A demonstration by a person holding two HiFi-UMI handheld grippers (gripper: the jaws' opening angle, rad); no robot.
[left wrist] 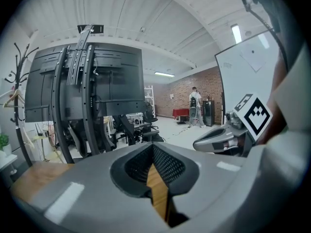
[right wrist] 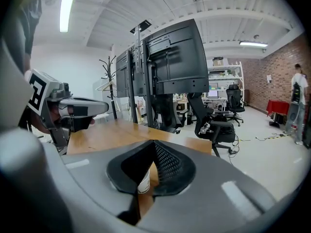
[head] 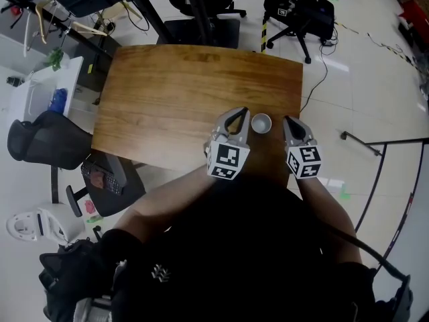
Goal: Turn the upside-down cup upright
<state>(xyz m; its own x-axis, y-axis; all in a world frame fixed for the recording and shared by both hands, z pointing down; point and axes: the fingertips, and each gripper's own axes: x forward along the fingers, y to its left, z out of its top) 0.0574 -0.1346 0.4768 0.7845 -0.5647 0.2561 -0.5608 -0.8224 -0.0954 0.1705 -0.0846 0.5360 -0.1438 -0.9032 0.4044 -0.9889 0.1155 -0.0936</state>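
A small white cup (head: 261, 123) stands on the wooden table (head: 181, 92) near its front edge. From above it shows a round white rim with a grey inside; I cannot tell whether that is its mouth or its base. My left gripper (head: 239, 111) lies just left of the cup and my right gripper (head: 287, 119) just right of it, neither touching it. Both have their tips together with nothing held. In the right gripper view the cup (right wrist: 144, 181) shows through the hollow behind the tips (right wrist: 154, 142). The left gripper view shows only bare wood behind its tips (left wrist: 152, 145).
Black office chairs (head: 208, 19) stand beyond the table's far edge and another (head: 40, 139) at its left. A dark monitor stand (right wrist: 170, 67) rises past the table. Cables (head: 322, 66) trail over the floor at the right. A person (left wrist: 194, 106) stands far off by a brick wall.
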